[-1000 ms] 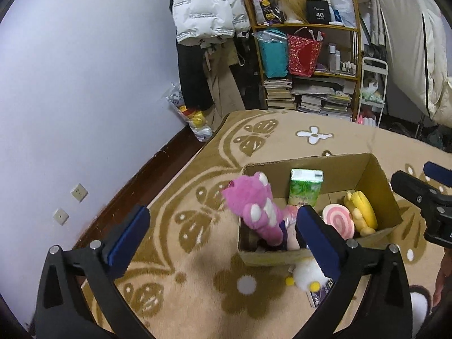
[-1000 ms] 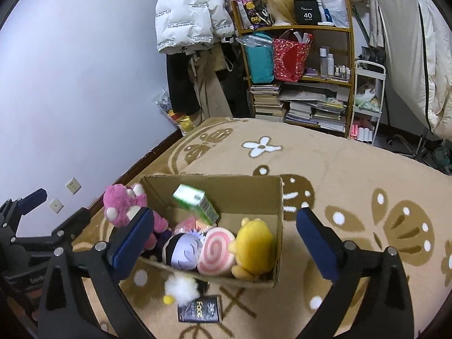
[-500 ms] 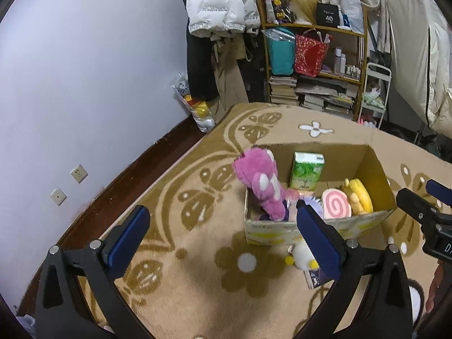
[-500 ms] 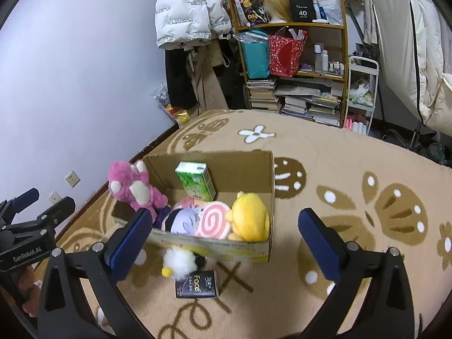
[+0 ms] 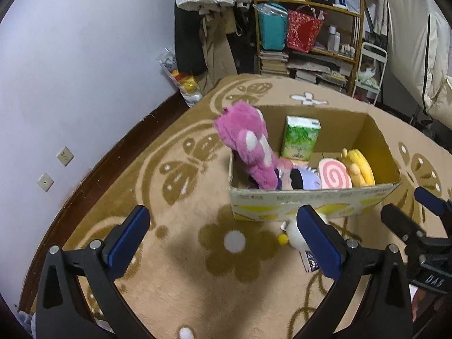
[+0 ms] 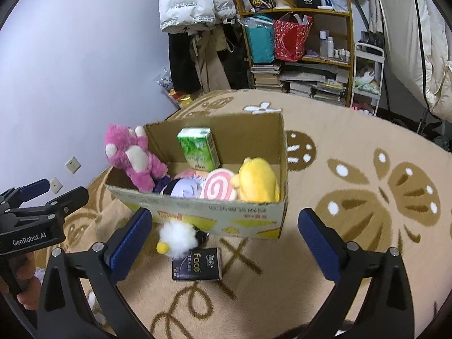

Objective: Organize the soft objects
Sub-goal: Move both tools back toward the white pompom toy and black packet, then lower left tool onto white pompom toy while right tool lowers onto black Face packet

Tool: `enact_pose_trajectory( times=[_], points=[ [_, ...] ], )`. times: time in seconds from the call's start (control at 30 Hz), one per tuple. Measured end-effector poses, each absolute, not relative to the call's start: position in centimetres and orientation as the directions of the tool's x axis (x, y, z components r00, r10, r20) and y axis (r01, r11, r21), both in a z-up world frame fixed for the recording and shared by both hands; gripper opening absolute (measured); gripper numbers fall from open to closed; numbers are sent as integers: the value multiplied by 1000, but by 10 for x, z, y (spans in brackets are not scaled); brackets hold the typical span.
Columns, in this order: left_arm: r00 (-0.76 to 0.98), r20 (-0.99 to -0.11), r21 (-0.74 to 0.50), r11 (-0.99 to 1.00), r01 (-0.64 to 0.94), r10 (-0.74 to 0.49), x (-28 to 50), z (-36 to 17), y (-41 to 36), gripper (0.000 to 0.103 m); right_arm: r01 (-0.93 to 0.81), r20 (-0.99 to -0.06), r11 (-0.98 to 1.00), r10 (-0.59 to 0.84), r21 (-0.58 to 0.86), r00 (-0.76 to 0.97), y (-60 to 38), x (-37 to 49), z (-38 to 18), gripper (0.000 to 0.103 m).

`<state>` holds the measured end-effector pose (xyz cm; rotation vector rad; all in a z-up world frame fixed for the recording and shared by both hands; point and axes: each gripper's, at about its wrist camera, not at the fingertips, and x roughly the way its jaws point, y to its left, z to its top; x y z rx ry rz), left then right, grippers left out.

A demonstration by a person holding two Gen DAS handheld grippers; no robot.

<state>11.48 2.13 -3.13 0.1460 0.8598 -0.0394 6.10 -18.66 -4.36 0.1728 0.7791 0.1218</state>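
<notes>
A cardboard box (image 6: 197, 210) (image 5: 310, 199) sits on the rug. It holds a pink plush bear (image 6: 132, 156) (image 5: 248, 144) leaning over its left rim, a green tissue pack (image 6: 199, 148) (image 5: 301, 137), a purple plush (image 6: 186, 188), a pink swirl cushion (image 6: 217, 189) (image 5: 334, 173) and a yellow plush (image 6: 258, 182) (image 5: 360, 166). In front of the box lie a white fluffy toy (image 6: 178, 237) (image 5: 295, 236) and a black tissue pack (image 6: 196, 264). My left gripper (image 5: 223, 243) and right gripper (image 6: 226, 243) both hang open and empty, short of the box.
A beige rug with brown flower patterns (image 6: 367, 197) covers the floor. A cluttered shelf (image 6: 296, 42) with bags and books, hanging coats (image 6: 195, 2) and a white cart (image 6: 367, 76) line the back. The purple wall (image 5: 70, 70) with sockets runs on the left.
Both grippers have drawn back and up from the box, so it sits farther away and more rug shows in front. Both stay open and empty.
</notes>
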Motion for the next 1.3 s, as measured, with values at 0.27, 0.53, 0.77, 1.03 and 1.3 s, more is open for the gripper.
enact_pose_trajectory(
  times=[0.27, 0.53, 0.77, 1.03, 1.3],
  points=[
    [612, -790, 107, 987, 119, 12, 123, -49, 11, 103, -43, -721, 975, 190, 217, 667, -189, 62, -74, 103],
    [577, -817, 114, 984, 137, 14, 130, -65, 5, 103, -38, -742, 976, 186, 212, 644, -188, 68, -93, 103],
    [530, -848, 102, 981, 162, 1, 136, -77, -4, 103, -57, -762, 978, 191, 199, 619, -179, 73, -107, 103],
    [496, -868, 82, 984, 158, -7, 146, -89, -6, 103, -69, -790, 979, 194, 190, 581, -170, 78, -125, 103],
    [455, -890, 61, 978, 200, -37, 150, -104, -15, 103, -84, -805, 977, 210, 197, 555, -161, 81, -135, 103]
  ],
)
